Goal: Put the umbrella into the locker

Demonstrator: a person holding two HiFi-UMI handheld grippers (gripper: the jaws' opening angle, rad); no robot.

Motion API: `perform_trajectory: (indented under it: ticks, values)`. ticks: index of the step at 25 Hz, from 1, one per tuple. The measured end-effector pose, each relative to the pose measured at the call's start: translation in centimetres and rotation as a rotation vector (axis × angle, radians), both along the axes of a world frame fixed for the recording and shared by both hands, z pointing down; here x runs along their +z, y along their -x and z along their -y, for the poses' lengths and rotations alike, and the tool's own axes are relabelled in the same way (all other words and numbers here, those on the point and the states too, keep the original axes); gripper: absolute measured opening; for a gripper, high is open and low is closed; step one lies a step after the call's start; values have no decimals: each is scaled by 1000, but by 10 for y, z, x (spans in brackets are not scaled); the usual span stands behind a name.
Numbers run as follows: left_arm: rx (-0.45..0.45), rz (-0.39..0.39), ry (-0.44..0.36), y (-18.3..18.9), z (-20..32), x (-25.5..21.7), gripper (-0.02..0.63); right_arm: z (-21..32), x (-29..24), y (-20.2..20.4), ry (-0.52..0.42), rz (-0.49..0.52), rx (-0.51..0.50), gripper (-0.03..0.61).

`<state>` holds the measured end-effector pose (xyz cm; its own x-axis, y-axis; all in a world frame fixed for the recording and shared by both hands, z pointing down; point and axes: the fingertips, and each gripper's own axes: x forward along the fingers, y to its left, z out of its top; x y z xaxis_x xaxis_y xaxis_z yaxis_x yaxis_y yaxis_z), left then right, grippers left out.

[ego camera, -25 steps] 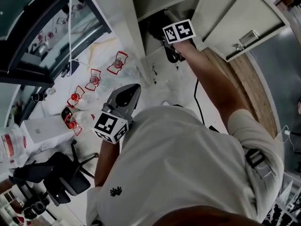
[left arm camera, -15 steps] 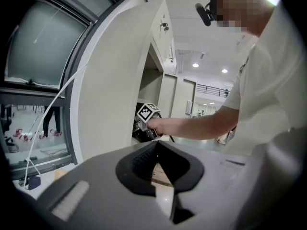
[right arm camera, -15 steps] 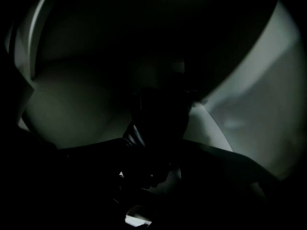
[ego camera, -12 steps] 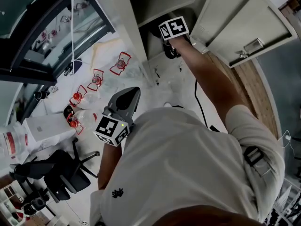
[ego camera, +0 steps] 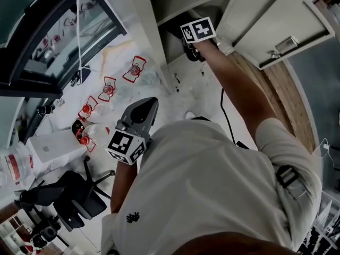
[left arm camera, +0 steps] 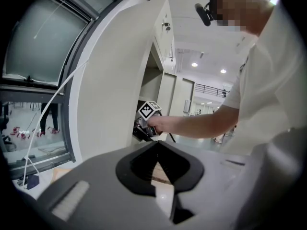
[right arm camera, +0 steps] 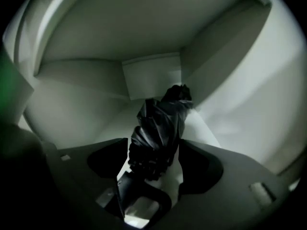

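Note:
A black folded umbrella (right arm camera: 158, 133) lies inside the white locker (right arm camera: 148, 75), its tip pointing at the back corner. My right gripper (right arm camera: 153, 142) reaches into that compartment, and its jaws are opening on either side of the umbrella's lower end. A pale gap shows beside the right jaw. In the head view only the right gripper's marker cube (ego camera: 197, 30) and the arm show at the locker's mouth, with the open locker door (ego camera: 271, 20) to the right. My left gripper (ego camera: 151, 101) hangs outside the locker by the person's body, shut and holding nothing; its own view shows the jaw tips (left arm camera: 156, 143) meeting.
Several red-and-white items (ego camera: 108, 88) lie on the pale floor left of the locker. A black office chair (ego camera: 69, 201) and a white box (ego camera: 53, 145) stand at lower left. A window (ego camera: 48, 31) fills the upper left. A black cable (ego camera: 226, 116) runs over the floor.
My right hand has reached a little deeper into the locker. The left gripper has stayed where it was.

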<state>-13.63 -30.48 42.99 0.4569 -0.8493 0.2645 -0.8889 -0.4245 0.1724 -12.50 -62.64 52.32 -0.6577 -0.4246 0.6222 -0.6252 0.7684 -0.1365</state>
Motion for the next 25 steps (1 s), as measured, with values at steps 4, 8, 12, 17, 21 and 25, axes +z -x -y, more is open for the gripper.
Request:
perform_trajectory:
  ticks: [4, 8, 12, 17, 21, 25]
  values:
    - [41, -8, 6, 1, -9, 0, 57, -13, -13, -10, -23, 13, 20, 328]
    - [93, -16, 4, 0, -18, -2, 57, -31, -26, -25, -49, 20, 47, 327]
    - [159, -12, -2, -2, -33, -1, 57, -55, -41, -43, -83, 43, 89, 327]
    - [230, -8, -3, 1, -55, 1, 57, -96, -59, -60, -125, 78, 121, 325]
    - [279, -9, -9, 7, -78, 1, 57, -137, -70, -71, -152, 109, 157, 318]
    - [317, -11, -10, 11, -100, 3, 57, -179, -75, -82, -160, 132, 188, 305]
